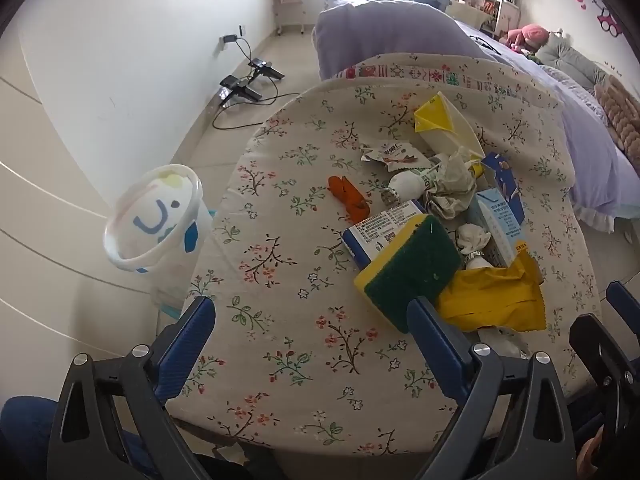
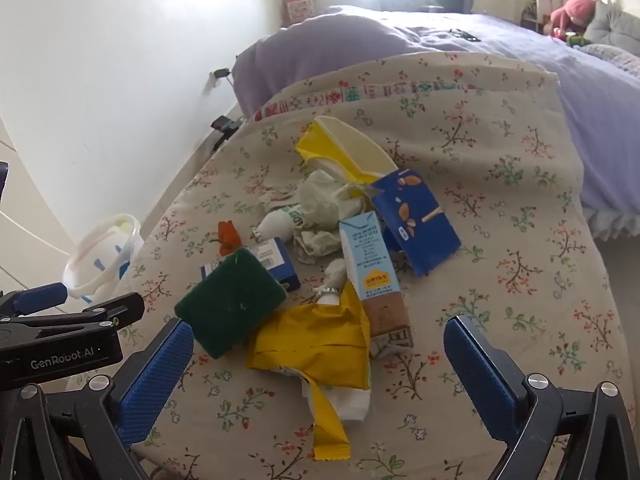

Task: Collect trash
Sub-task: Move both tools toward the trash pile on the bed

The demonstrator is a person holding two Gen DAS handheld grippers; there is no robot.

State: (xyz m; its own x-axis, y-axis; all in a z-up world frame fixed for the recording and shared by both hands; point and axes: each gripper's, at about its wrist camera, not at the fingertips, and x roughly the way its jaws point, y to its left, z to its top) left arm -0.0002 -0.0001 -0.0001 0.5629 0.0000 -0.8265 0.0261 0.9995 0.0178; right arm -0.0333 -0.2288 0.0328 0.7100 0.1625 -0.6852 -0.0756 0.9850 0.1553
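The trash pile (image 2: 320, 256) lies mid-table on the floral cloth (image 1: 280, 320), with a crumpled tissue (image 2: 320, 204) and a small white bottle (image 2: 276, 222) half buried under cartons and hard to read. The green sponge (image 2: 230, 300) overlaps a blue box (image 2: 276, 260). Both the left gripper (image 1: 312, 320) and right gripper (image 2: 318, 348) hang spread wide and empty, near the pile; the white bin (image 1: 156, 220) stands beyond the table's left edge.

Trash heap (image 2: 332, 248) on floral tablecloth (image 2: 520, 208)
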